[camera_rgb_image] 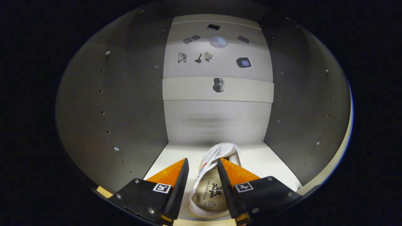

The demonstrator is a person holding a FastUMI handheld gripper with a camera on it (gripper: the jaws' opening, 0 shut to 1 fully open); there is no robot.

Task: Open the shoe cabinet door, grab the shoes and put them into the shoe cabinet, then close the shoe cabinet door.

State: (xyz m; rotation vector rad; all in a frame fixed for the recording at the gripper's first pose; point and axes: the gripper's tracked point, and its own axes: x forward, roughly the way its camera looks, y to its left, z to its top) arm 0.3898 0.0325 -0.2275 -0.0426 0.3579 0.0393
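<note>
**Status: shoe on the cabinet shelf, gripper spread around it**

1. Progress. The view looks into the shoe cabinet (125, 103) from the front, so the door must already be open; the door itself cannot be located here. A white canvas shoe (216, 175) rests on the pale shelf floor (267, 163) inside the compartment. Placement of this shoe is judged to be complete or nearly so. Remaining steps, as judged from the task: clear the gripper from the compartment, load any further shoe, and close the door.

2. Shoe position. The shoe lies lengthwise, toe toward the back panel (216, 119) and heel opening toward the camera, with the printed insole exposed. The toe extends beyond the fingertips. The heel and mid-section sit between the two fingers.

3. Gripper state. The gripper (202, 163) has its fingers apart. A clear gap shows between the left finger and the shoe's side. The right finger runs along the shoe's collar; whether it touches cannot be told. The shoe is therefore not clamped, and the gripper is judged released.

4. Surroundings. The grey side walls carry rows of shelf-pin holes. An upper shelf edge (216, 89) crosses the back panel above the shoe.
</note>
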